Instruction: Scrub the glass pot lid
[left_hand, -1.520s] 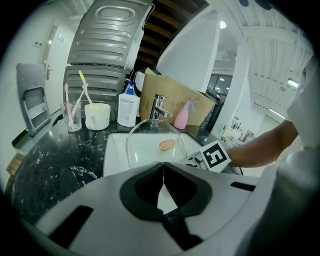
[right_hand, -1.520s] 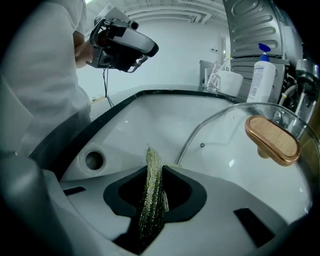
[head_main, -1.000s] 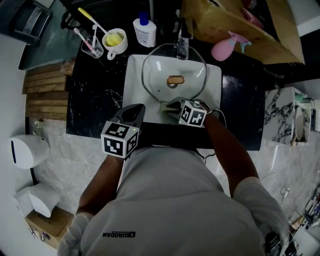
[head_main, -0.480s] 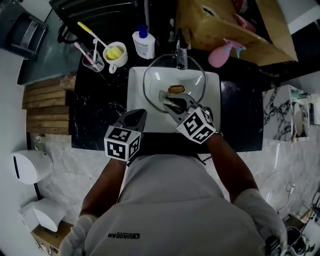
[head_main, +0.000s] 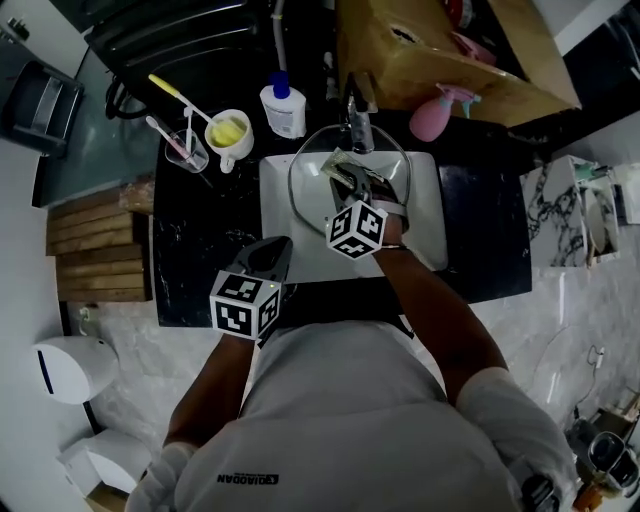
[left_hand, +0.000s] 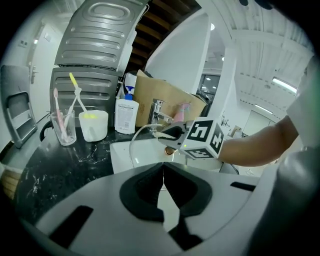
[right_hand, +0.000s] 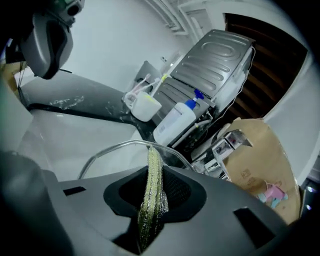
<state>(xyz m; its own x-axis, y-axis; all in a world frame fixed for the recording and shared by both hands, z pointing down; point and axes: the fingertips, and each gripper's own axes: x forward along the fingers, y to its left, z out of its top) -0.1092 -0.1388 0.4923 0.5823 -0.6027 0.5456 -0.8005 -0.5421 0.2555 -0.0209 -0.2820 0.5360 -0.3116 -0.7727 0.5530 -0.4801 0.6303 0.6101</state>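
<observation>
Looking down in the head view, you have the glass pot lid (head_main: 310, 200) in the white sink (head_main: 275, 218), its rim reaching back to the faucet (head_main: 358, 125). Your right claw (head_main: 342, 168) is over the lid, toward the faucet side of the sink, gripping a scrub pad (head_main: 333, 159). Whether the pad touches the glass is not clear from here. Your left claw (head_main: 268, 250) hangs over the front left corner of the sink, above the black bench (head_main: 190, 250), apart from the lid. Behind the sink to the left: soap bottle (head_main: 283, 108), mug (head_main: 228, 130), tumbler (head_main: 187, 150) with toothbrushes. Behind it to the right: pink spray bottle (head_main: 432, 115), cardboard box (head_main: 430, 50).

In the left gripper view, your left claw (left_hand: 163, 167) is clenched, tips meeting, nothing in it. Past it the sink (left_hand: 122, 157) holds the lid, rim (left_hand: 132, 145) arcing up. The right claw (left_hand: 167, 134) is above the sink with the pad. Mug (left_hand: 94, 125), tumbler (left_hand: 63, 127) and soap bottle (left_hand: 125, 115) stand left of the faucet (left_hand: 157, 111).

In the right gripper view, your right claw (right_hand: 152, 172) is clamped on the scrub pad (right_hand: 151, 197), which stands on edge between the jaws. The lid rim (right_hand: 115, 147) curves just ahead of the pad tip. Beyond the sink: soap bottle (right_hand: 175, 122), mug (right_hand: 145, 107), faucet (right_hand: 225, 145), box (right_hand: 260, 160).
</observation>
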